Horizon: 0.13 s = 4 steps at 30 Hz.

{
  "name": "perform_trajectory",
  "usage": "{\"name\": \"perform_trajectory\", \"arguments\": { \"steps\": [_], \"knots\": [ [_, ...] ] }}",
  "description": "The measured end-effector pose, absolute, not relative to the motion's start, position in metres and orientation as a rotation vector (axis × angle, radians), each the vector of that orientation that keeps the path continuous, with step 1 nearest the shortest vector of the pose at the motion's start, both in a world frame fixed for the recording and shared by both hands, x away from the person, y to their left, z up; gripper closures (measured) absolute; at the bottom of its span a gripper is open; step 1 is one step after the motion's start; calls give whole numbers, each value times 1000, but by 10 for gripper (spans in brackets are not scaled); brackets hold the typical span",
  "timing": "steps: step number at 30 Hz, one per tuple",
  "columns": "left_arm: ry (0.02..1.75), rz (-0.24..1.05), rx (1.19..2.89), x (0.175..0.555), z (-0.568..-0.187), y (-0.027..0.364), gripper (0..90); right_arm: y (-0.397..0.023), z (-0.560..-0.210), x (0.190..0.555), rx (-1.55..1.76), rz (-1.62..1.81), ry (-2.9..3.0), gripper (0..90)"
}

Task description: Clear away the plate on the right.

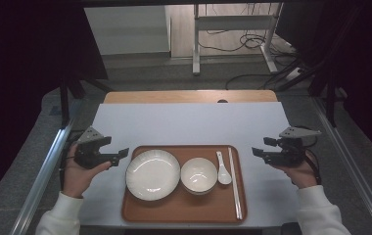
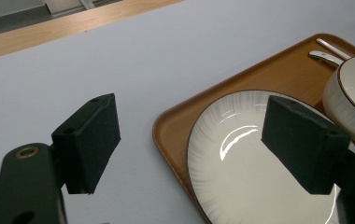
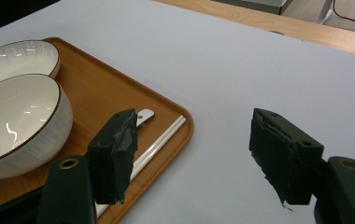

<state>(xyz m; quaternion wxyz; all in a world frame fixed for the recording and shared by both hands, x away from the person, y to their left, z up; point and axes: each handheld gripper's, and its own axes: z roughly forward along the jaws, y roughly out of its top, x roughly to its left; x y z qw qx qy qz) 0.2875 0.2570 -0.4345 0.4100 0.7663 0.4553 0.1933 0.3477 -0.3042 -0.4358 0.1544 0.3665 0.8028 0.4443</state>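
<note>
Both grippers hover either side of the brown wooden tray (image 1: pixel 184 208). Left gripper (image 1: pixel 120 155) beside the ribbed white plate (image 1: pixel 152 174), right gripper (image 1: pixel 259 152) near the white chopsticks (image 1: pixel 235 183); both have jaws spread wide, nothing between them.

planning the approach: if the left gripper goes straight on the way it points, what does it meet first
Probably the tray at its near edge, then the plate. The left gripper is open and empty; its height above the table is unclear.

Likely lab: black curtains (image 1: pixel 22 73), metal rails (image 1: pixel 42 171), floor cables (image 1: pixel 252 41), bare desk frame (image 1: pixel 233 24).
</note>
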Motion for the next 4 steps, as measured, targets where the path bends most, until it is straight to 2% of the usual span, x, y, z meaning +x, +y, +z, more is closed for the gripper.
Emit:
{"name": "perform_trajectory", "arguments": {
  "steps": [4],
  "knots": [
    [1147,484,1934,288,-435,257,184,-304,-434,347,1034,1277,2296,324]
  ]
}}
